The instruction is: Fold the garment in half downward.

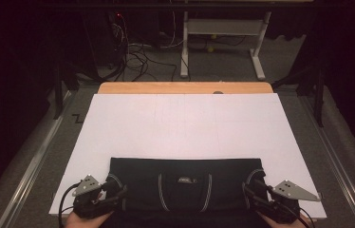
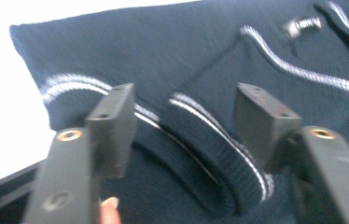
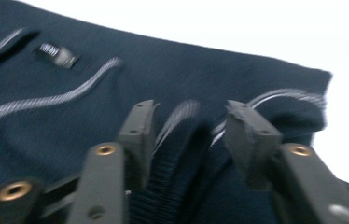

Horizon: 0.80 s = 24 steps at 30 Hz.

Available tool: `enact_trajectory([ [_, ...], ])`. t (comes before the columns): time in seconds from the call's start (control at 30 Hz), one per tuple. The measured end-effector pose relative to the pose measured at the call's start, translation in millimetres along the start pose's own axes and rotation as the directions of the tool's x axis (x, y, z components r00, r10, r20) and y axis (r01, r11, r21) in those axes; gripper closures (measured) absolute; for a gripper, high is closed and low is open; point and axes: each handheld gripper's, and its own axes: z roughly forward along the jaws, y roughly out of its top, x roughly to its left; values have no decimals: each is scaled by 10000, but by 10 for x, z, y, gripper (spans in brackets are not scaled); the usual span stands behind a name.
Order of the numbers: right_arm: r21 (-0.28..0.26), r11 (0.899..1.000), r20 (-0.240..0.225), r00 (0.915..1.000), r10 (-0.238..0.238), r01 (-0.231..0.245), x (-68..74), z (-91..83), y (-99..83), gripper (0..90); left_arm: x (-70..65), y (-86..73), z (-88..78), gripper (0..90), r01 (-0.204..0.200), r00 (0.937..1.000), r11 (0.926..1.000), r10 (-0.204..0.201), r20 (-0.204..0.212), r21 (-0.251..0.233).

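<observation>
dark sweater (image 1: pixel 185 183) lies folded flat at the desk's (image 1: pixel 185 118) near edge, long axis side to side. left claw (image 1: pixel 115 189) sits at its left end, right claw (image 1: pixel 250 188) at its right end, each nearest its own cuff. both part open, ribbed cuff between the jaws, pads not pressing. nothing else in the way.

Left gripper (image 1: pixel 116 192) and right gripper (image 1: pixel 250 192): jaws apart
</observation>
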Motion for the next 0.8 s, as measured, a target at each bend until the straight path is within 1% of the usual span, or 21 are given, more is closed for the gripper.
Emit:
enact_trajectory([
  [0.07, -180, 9997, 276, 9994, 196, -191, -41, -18, 14, 449, 23, 23, -14, 310, -19, 9998, 9998, 15, -208, -201],
  [0.1, -238, 9994, 440, 9987, 256, -246, -69, -19, 23, 435, 47, 38, -10, 303, -72, 9994, 9997, 65, -331, -213],
  [0.13, -284, 9992, 644, 9975, 304, -286, -103, -16, 37, 426, 82, 58, 3, 295, -15, 9991, 9997, 5, -413, -244],
  [0.2, -305, 9986, 1019, 9937, 470, -441, -189, 12, 73, 400, 192, 124, 53, 230, 366, 9989, 9991, -373, -294, -223],
  [0.23, -293, 9978, 1125, 9917, 623, -594, -242, 37, 92, 388, 251, 162, 84, 203, 567, 9976, 9983, -573, -389, -166],
  [0.3, -184, 9948, 1216, 9873, 1020, -1006, -351, 107, 129, 363, 356, 221, 154, 186, 851, 9949, 9963, -855, -540, -90],
  [0.37, 2, 9924, 1296, 9840, 1221, -1232, -433, 194, 156, 350, 440, 257, 236, 180, 1082, 9928, 9941, -1074, -533, 123],
  [0.43, 316, 9912, 1277, 9841, 1239, -1289, -494, 297, 179, 337, 501, 291, 322, 177, 1302, 9893, 9910, -1277, -707, 321],
  [0.47, 434, 9907, 1289, 9840, 1226, -1291, -517, 348, 193, 333, 527, 308, 363, 177, 1344, 9886, 9900, -1310, -743, 429],
  [0.5, 542, 9897, 1294, 9837, 1247, -1326, -533, 397, 206, 326, 550, 322, 400, 177, 1404, 9877, 9890, -1366, -765, 471],
  [0.53, 646, 9889, 1338, 9832, 1244, -1339, -547, 441, 220, 326, 568, 330, 431, 178, 1467, 9873, 9877, -1429, -700, 533],
  [0.6, 827, 9884, 1421, 9831, 1151, -1277, -576, 520, 243, 326, 583, 334, 488, 179, 1571, 9860, 9841, -1515, -700, 830],
  [0.63, 940, 9862, 1462, 9817, 1217, -1363, -582, 555, 251, 326, 575, 327, 513, 189, 1545, 9859, 9836, -1474, -793, 927],
  [0.67, 1071, 9847, 1492, 9814, 1205, -1372, -595, 591, 255, 328, 553, 325, 518, 198, 1414, 9863, 9853, -1321, -984, 954],
  [0.7, 1297, 9805, 1526, 9800, 1273, -1476, -597, 626, 256, 334, 531, 332, 523, 221, 1272, 9865, 9862, -1146, -1173, 1056],
  [0.73, 1500, 9778, 1579, 9798, 1223, -1462, -598, 657, 252, 345, 510, 335, 527, 263, 1070, 9886, 9874, -931, -1187, 1166],
  [0.77, 1512, 9787, 1641, 9799, 1136, -1388, -586, 658, 258, 396, 485, 331, 536, 320, 905, 9894, 9885, -754, -1241, 1209],
  [0.8, 1538, 9795, 1533, 9825, 1060, -1297, -574, 659, 262, 469, 459, 325, 547, 357, 702, 9891, 9898, -529, -1377, 1240],
])
